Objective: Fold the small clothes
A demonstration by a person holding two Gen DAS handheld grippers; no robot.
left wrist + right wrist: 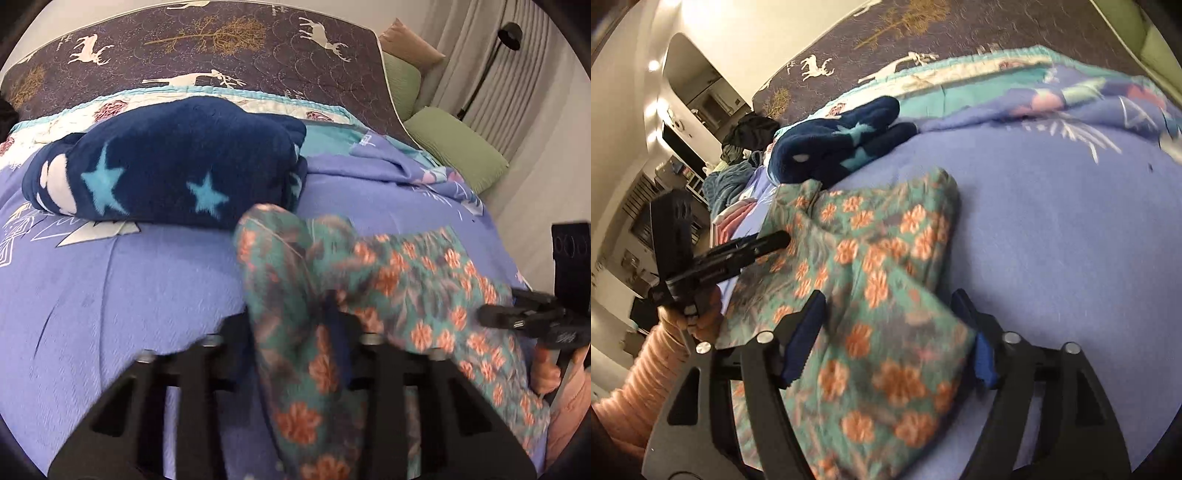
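Note:
A teal garment with orange flowers (399,280) lies crumpled on the purple bedspread (140,280). In the left wrist view my left gripper (295,325) has the cloth bunched between its fingers and draped over them. In the right wrist view my right gripper (890,306) stands open, its blue-padded fingers (805,332) on either side of the garment (886,258). The left gripper (775,240) shows at the left of that view, its tips at the garment's edge. The right gripper (491,317) shows at the right of the left wrist view.
A folded navy fleece with light-blue stars (166,166) lies behind the garment, also seen in the right wrist view (842,144). A dark deer-print quilt (221,48) covers the far bed. Green pillows (454,147) lie at the right. More clothes (750,136) are piled at the left.

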